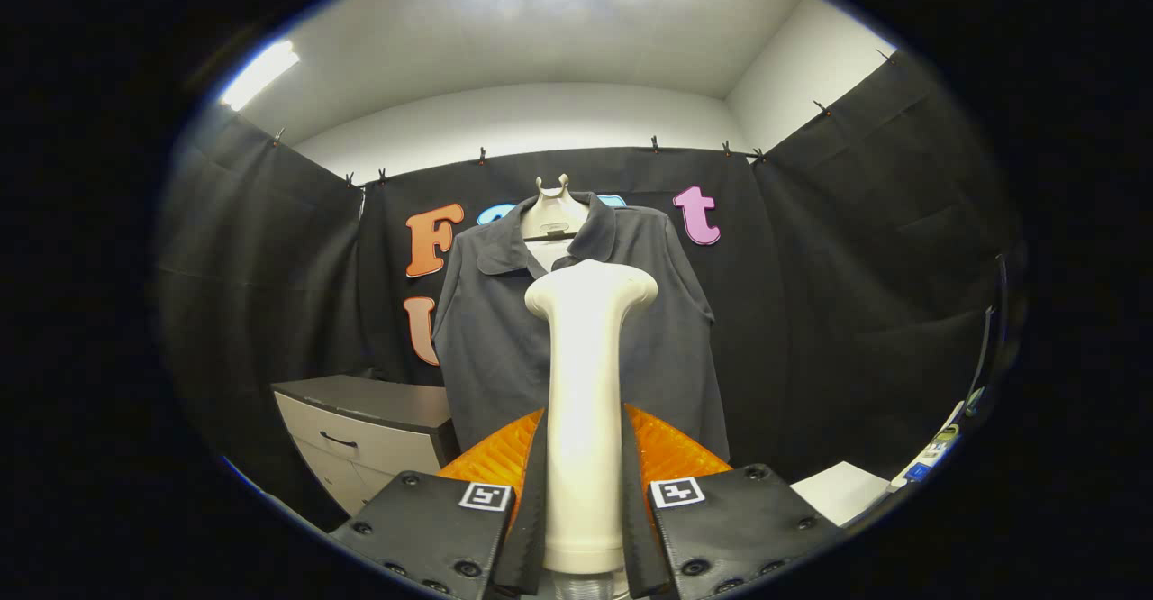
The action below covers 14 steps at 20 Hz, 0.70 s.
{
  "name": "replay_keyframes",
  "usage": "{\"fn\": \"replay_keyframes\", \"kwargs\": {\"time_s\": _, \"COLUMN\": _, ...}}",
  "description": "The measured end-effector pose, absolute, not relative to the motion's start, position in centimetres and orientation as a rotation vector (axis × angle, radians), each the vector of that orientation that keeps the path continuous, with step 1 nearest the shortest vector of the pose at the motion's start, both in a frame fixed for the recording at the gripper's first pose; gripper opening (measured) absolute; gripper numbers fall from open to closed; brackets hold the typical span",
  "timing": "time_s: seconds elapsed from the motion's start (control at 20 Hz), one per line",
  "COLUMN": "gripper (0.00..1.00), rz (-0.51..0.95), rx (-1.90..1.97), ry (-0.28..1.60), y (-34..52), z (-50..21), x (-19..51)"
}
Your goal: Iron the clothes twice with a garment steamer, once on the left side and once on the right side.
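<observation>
We had the claw (584, 492) closed on the garment steamer (585, 402), both fingers pressing its handle, head upright between them. The dark shirt (504, 348) hung on a mannequin form (552, 215) beyond the fingers, steamer head lined up near its centre placket and apparently still apart from the cloth. A cabinet (360, 429) stood low beside the shirt. We judged this as the approach before a pass; next we needed to close in, pick one side, and sweep down.

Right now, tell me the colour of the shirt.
Dark grey polo shirt, seen in the gripper view beyond the held steamer.
</observation>
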<state>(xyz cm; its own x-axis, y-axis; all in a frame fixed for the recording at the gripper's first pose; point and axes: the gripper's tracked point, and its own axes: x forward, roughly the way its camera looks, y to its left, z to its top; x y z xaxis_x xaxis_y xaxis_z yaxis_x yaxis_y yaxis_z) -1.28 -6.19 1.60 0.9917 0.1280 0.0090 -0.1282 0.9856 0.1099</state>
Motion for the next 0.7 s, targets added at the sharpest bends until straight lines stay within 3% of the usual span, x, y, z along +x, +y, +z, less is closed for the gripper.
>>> {"fn": "replay_keyframes", "kwargs": {"time_s": 0.7, "gripper": 0.42, "rz": 0.122, "rx": 0.130, "ry": 0.007, "y": -6.58, "z": 1.08, "x": -0.88}}
